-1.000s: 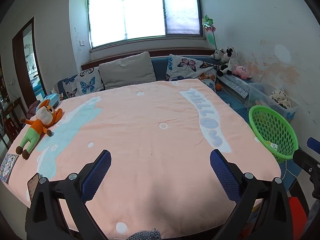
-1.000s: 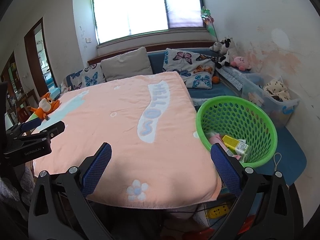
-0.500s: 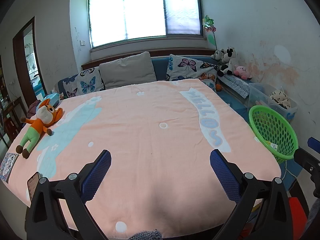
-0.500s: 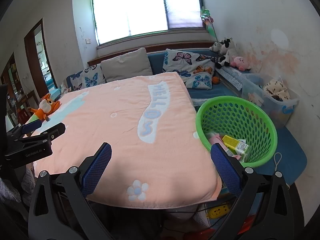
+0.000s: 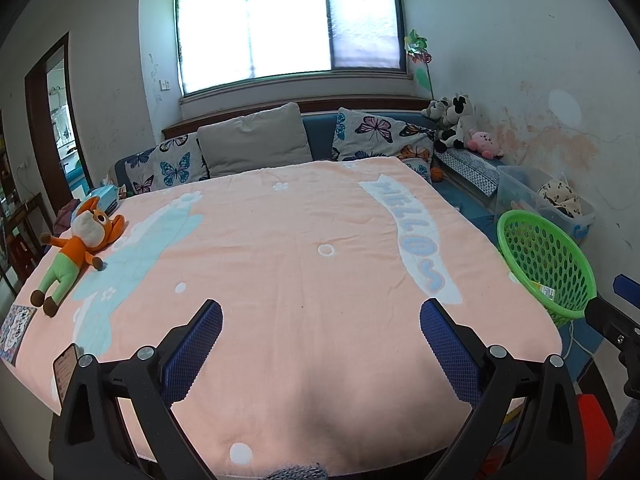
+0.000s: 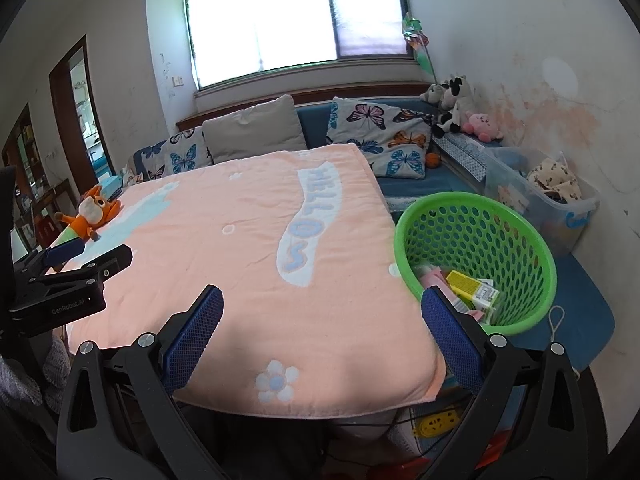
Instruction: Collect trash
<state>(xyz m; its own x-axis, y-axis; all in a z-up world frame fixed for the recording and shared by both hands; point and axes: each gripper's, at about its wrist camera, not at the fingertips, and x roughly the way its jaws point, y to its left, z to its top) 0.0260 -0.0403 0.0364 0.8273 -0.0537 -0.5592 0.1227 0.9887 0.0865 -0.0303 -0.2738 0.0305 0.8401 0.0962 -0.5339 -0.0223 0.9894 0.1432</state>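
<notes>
A green perforated basket (image 6: 516, 220) stands off the right edge of the pink-blanketed table (image 6: 248, 248); in it lie a yellow carton (image 6: 472, 288) and pink wrappers (image 6: 432, 276). The same basket (image 5: 548, 256) shows at the right of the left wrist view. My left gripper (image 5: 320, 318) is open over the table's near edge, nothing between its blue pads. My right gripper (image 6: 320, 308) is open above the table's near right corner, its right finger in front of the basket. The left gripper (image 6: 72, 264) also appears at the left of the right wrist view.
An orange plush toy (image 5: 76, 248) lies at the table's left, a phone (image 5: 64, 368) and a patterned card (image 5: 16, 332) near the left front corner. Pillows (image 5: 252, 144) line a blue sofa behind. A clear storage bin (image 6: 548, 196) stands beyond the basket; a power strip (image 6: 436, 424) lies below.
Both grippers have drifted only slightly; the views are almost the same. Both stay open and empty.
</notes>
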